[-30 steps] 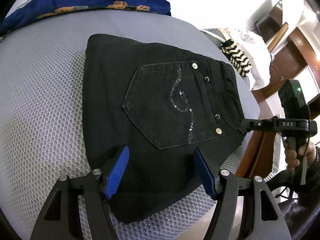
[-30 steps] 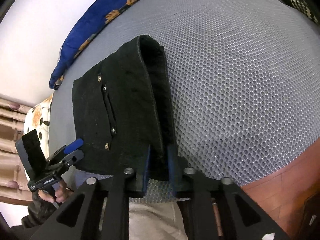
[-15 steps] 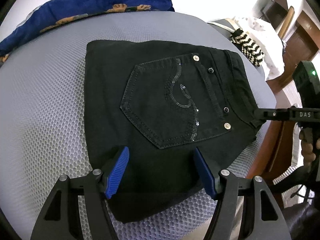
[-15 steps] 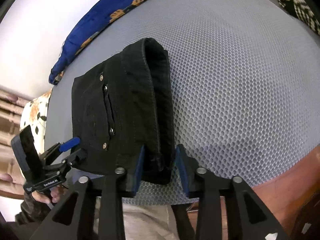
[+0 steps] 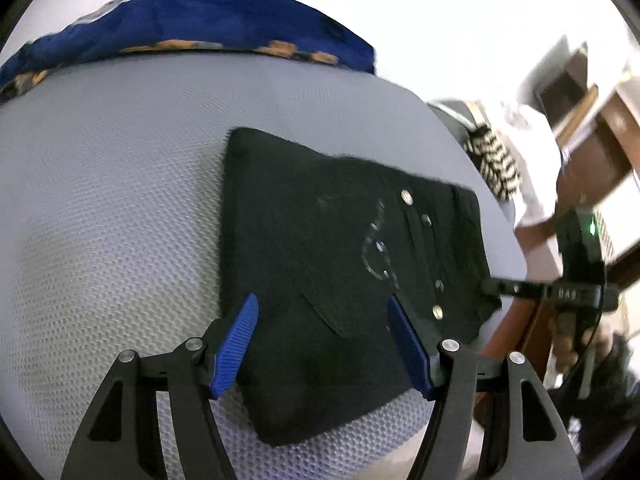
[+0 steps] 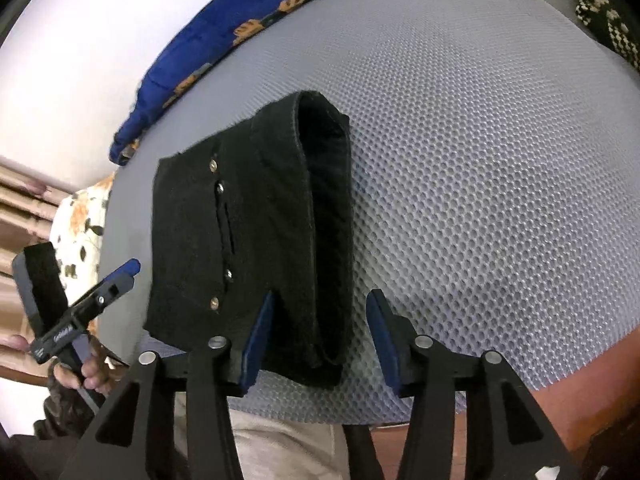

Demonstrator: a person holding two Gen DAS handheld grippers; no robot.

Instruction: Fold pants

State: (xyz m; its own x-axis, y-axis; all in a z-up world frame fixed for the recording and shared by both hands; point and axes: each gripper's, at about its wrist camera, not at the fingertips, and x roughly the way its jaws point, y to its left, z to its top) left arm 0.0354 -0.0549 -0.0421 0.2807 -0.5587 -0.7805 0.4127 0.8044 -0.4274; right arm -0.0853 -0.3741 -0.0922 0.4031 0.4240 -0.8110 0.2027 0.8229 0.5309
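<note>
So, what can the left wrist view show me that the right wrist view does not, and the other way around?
Only the left wrist view: the flat top of the folded black pants with the sequined back pocket, and wooden furniture to the right.

Only the right wrist view: the thick folded waistband edge standing between the open blue pads of the right gripper, whose jaws have just been opening, and a floral cushion.

Both: the pants, the grey mesh surface, the blue pillow, and the left gripper, open.
</note>
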